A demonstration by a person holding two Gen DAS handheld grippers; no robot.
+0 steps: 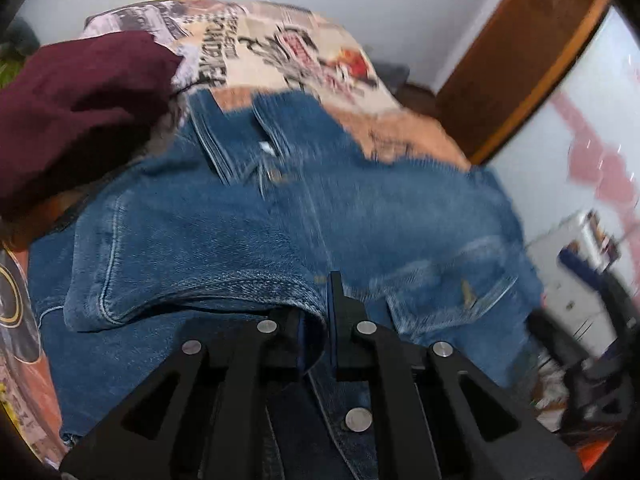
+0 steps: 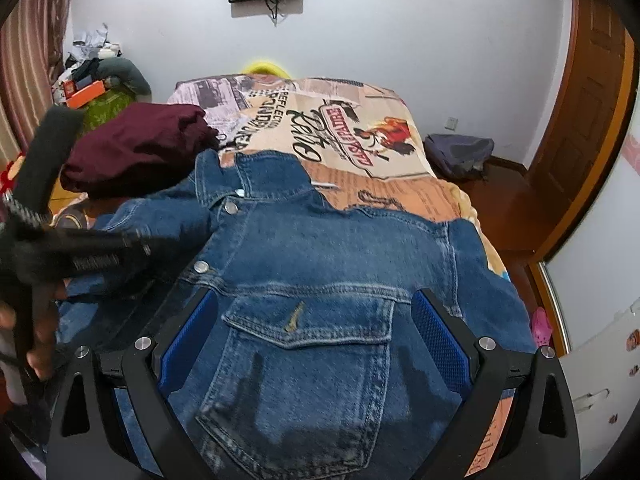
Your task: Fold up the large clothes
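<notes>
A blue denim jacket [image 2: 332, 256] lies spread on the bed, collar toward the far end. My left gripper [image 1: 320, 320] is shut on a fold of the denim jacket [image 1: 280, 220], a hemmed edge pinched between its fingers. In the right wrist view the left gripper [image 2: 136, 248] shows blurred at the jacket's left side, held by a hand. My right gripper [image 2: 316, 320] is open and empty, its blue-padded fingers [image 2: 440, 332] straddling the chest pocket [image 2: 308, 328] just above the cloth.
A maroon garment [image 2: 136, 152] lies bunched at the jacket's upper left on the printed bedspread [image 2: 352, 124]. A wooden door [image 2: 588, 120] stands to the right, a bag [image 2: 460, 152] lies on the floor beyond the bed, and clutter [image 2: 92, 80] is piled at far left.
</notes>
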